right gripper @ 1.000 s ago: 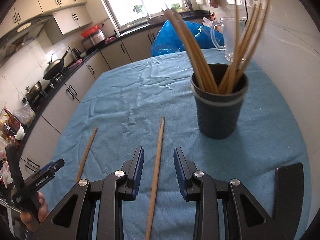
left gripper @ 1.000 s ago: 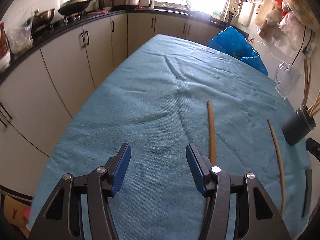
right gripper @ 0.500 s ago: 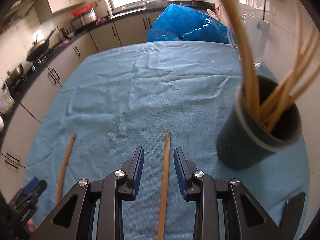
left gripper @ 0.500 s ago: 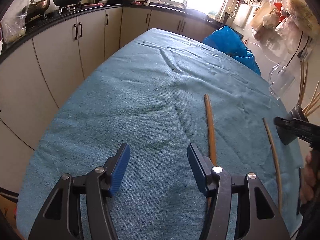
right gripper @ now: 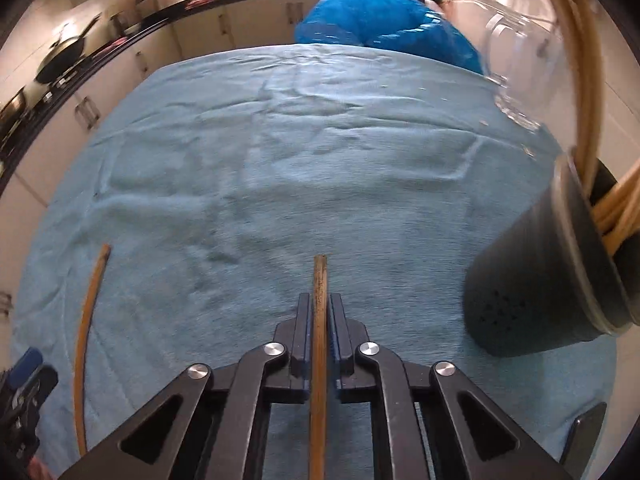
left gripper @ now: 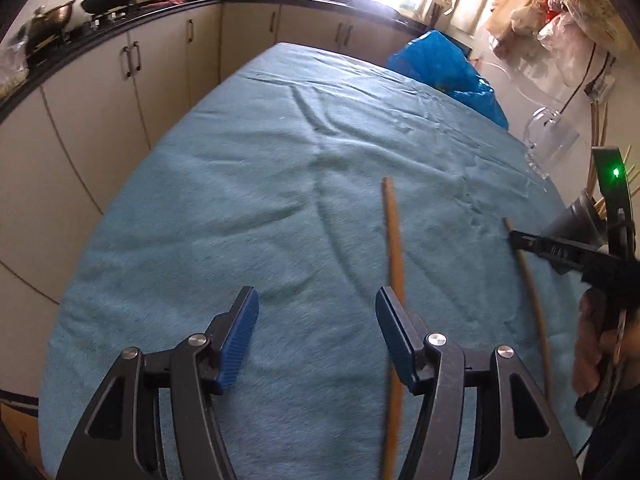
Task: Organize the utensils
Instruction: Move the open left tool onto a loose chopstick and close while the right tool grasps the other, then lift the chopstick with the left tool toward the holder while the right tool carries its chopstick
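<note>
Chopstick (right gripper: 319,320), wooden, lay on the blue cloth (right gripper: 320,160) clamped between your right gripper (right gripper: 319,312) pads, while your left gripper (left gripper: 316,320) hung spread and empty beside a second chopstick (left gripper: 394,240).

cloth (right gripper: 320,168): plain teal-blue | chopstick (right gripper: 320,280): brown | cup (right gripper: 532,280) beside chopstick: dark grey, dotted holes | bag (right gripper: 380,20) behind cloth: bright blue | cabinets (left gripper: 168,72): cream
</note>
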`<state>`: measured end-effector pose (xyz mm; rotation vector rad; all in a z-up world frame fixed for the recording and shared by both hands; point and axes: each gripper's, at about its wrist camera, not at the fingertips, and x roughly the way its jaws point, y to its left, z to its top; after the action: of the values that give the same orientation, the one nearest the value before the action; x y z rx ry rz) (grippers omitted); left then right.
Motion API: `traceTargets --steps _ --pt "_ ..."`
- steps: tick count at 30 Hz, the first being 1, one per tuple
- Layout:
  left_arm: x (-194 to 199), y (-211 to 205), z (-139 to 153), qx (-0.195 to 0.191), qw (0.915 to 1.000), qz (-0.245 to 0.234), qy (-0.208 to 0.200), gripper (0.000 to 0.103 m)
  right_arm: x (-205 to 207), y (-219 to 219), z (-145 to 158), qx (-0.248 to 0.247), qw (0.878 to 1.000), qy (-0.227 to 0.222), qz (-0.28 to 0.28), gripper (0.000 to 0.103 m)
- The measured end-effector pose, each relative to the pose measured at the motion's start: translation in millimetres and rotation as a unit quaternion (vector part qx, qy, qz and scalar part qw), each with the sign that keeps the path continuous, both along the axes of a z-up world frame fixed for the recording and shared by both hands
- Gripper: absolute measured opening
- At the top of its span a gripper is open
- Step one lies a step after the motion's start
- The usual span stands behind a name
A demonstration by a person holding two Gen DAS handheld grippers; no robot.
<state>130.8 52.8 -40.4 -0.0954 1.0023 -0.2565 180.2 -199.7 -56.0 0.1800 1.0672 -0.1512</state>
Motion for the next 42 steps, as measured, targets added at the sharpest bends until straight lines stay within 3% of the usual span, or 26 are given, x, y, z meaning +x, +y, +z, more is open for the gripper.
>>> traceTargets --steps 9,15,20,22,24,29,35,42 --pt "45.9 -44.8 -1.1 0.027 0.9975 -0.044 0.049 0.06 -18.2 1.6 26.7 0.058 0.996 -0.059 0.015 0.008" --pt "83.3 -74.3 -4.5 0.078 0.9941 -0.043 0.062 0.058 -34.1 -1.3 39.7 0.072 0.994 -0.08 0.012 0.008" --pt "96.4 -94.6 -6.4 0.119 0.9903 -0.047 0.054 0.041 -35.3 -12.2 42.0 0.082 0.993 -0.085 0.006 0.008" --pt "96.9 -98.6 -5.9 0.116 0.9907 -0.046 0.055 0.029 -37.5 -13.8 43.2 0.087 0.992 -0.089 0.004 0.008" --pt "94.0 -101.2 -5.0 0.117 0.9907 -0.046 0.054 0.009 -39.6 -15.4 44.2 0.092 0.992 -0.092 0.002 0.008" --pt "79.7 -95.7 0.7 0.088 0.9936 -0.049 0.052 0.007 -52.3 -18.6 53.5 0.1 0.989 -0.107 0.003 0.008" --pt "43.3 -82.9 60.5 0.042 0.9978 -0.044 -0.025 0.007 -75.9 -15.6 82.2 0.095 0.983 -0.159 0.013 0.008" --pt "-6.6 -74.1 130.0 0.008 0.9924 -0.033 -0.119 0.007 -123.9 -2.3 130.7 0.062 0.961 -0.266 0.034 0.008"
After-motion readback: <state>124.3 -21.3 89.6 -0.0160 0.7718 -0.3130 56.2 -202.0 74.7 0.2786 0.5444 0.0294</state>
